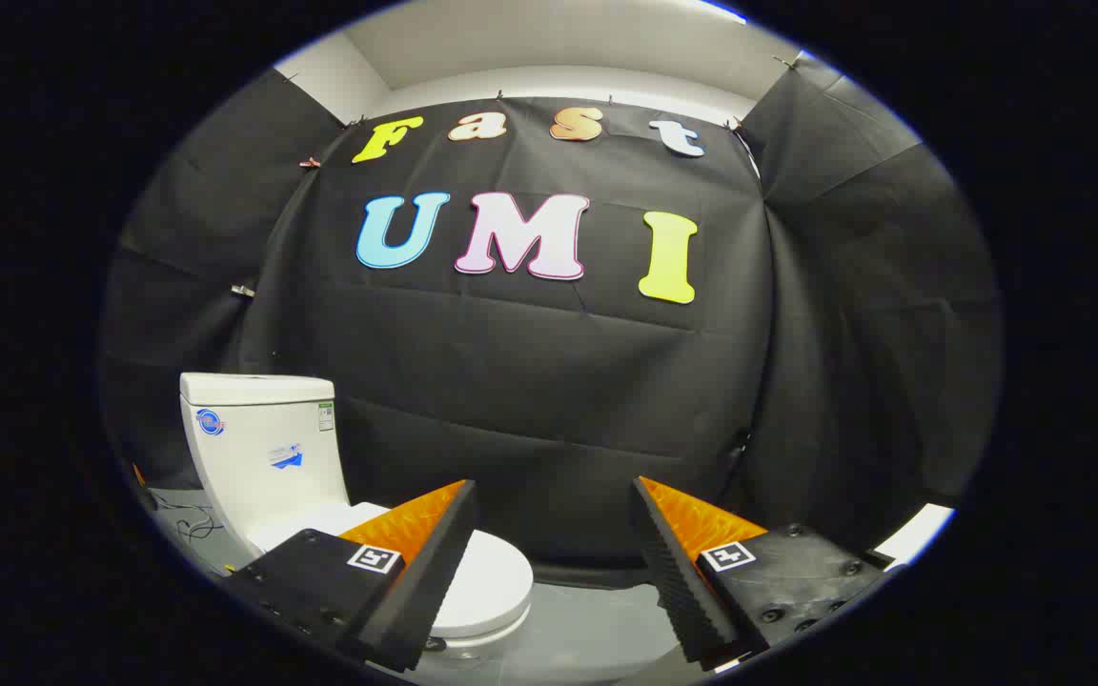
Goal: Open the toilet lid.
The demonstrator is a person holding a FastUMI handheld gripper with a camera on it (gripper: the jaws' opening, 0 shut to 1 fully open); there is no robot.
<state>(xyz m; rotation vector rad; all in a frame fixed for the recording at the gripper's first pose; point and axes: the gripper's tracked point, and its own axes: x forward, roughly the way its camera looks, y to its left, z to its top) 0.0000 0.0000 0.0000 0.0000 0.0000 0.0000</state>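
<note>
White toilet lid (492,581) lies closed beyond the left finger — claw (554,505) spread wide, holding nothing.

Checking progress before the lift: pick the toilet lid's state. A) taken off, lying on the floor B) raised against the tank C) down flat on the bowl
C: the toilet lid lies flat on the bowl, partly behind the left finger of the open gripper, which holds nothing.

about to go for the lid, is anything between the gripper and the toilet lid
Nothing visible stands in the way. The gripper is open and holds nothing; the closed toilet lid lies just ahead of its left finger, partly behind it, with only bare floor between. The tank stands behind the lid.
</note>
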